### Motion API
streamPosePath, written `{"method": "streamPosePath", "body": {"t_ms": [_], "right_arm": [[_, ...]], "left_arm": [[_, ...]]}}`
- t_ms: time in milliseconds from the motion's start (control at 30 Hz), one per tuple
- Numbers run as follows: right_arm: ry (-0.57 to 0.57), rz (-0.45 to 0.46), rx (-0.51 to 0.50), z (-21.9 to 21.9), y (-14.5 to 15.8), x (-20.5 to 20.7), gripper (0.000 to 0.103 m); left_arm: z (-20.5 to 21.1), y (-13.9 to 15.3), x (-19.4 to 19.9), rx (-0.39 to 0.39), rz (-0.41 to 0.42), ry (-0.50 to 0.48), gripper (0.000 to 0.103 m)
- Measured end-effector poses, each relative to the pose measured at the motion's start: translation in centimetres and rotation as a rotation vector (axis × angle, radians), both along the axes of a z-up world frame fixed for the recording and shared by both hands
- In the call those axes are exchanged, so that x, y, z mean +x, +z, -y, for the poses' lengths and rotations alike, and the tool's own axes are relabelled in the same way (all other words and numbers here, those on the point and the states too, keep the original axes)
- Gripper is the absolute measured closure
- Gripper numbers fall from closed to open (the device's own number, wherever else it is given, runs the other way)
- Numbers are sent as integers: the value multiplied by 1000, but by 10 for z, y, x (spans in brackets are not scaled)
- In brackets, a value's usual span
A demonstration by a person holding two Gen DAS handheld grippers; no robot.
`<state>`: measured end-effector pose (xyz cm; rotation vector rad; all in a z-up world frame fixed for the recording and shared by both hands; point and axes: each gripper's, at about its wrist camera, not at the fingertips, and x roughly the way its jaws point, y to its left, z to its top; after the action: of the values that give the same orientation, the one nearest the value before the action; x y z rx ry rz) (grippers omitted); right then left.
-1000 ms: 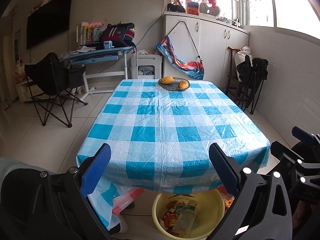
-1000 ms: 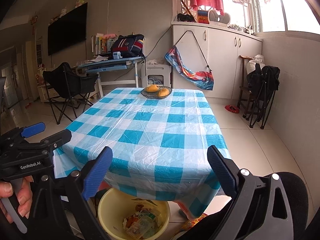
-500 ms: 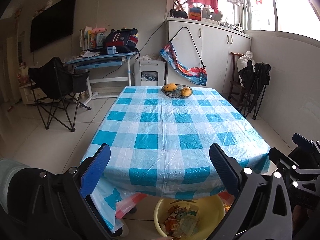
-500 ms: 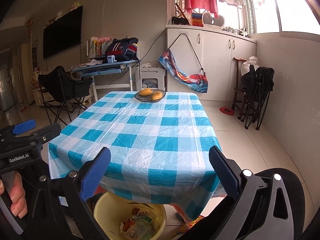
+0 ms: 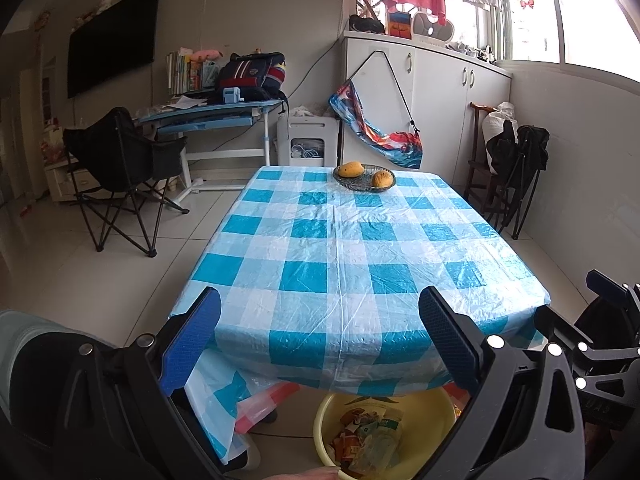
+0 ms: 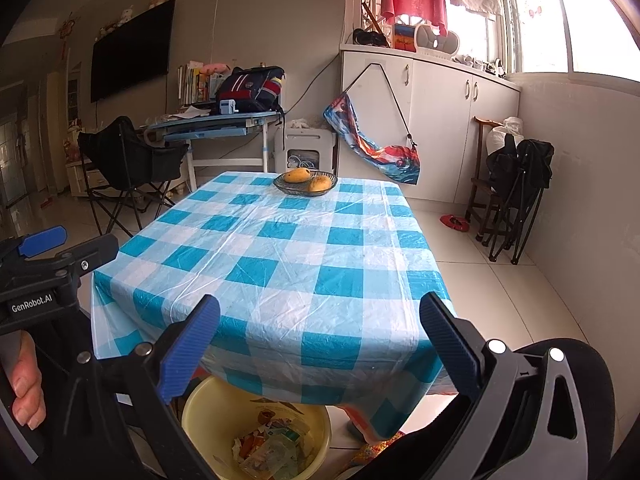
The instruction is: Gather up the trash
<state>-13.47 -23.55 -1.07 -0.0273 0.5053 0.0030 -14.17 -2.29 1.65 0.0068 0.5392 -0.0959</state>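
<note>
A yellow basin (image 5: 436,412) (image 6: 208,412) sits on the floor under the near edge of the table and holds several crumpled wrappers (image 5: 368,436) (image 6: 272,444). My left gripper (image 5: 320,344) is open with nothing between its blue pads, held in front of the table's near edge above the basin. My right gripper (image 6: 320,348) is open too and empty, at the table's near right corner. The blue-and-white checked tablecloth (image 5: 340,248) (image 6: 288,256) carries no loose trash that I can see.
A dark dish (image 5: 364,180) (image 6: 306,184) with two mangoes stands at the table's far end. A black folding chair (image 5: 120,168) and a blue desk (image 5: 208,120) stand to the left. White cabinets (image 5: 440,100) and folded chairs (image 5: 516,172) line the right wall. A pink plastic bag (image 5: 264,404) lies under the table.
Both grippers have drawn back and tilted up a little, so the table sits lower in both views. Their jaws stay open and empty.
</note>
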Motion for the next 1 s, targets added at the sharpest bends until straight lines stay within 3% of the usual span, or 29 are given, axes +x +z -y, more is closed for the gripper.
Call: {"method": "streamPosePath", "body": {"t_ms": [1000], "right_arm": [[0, -2, -2, -1, 0, 0, 7]], "left_arm": [[0, 0, 2, 21, 8, 27, 7]]}}
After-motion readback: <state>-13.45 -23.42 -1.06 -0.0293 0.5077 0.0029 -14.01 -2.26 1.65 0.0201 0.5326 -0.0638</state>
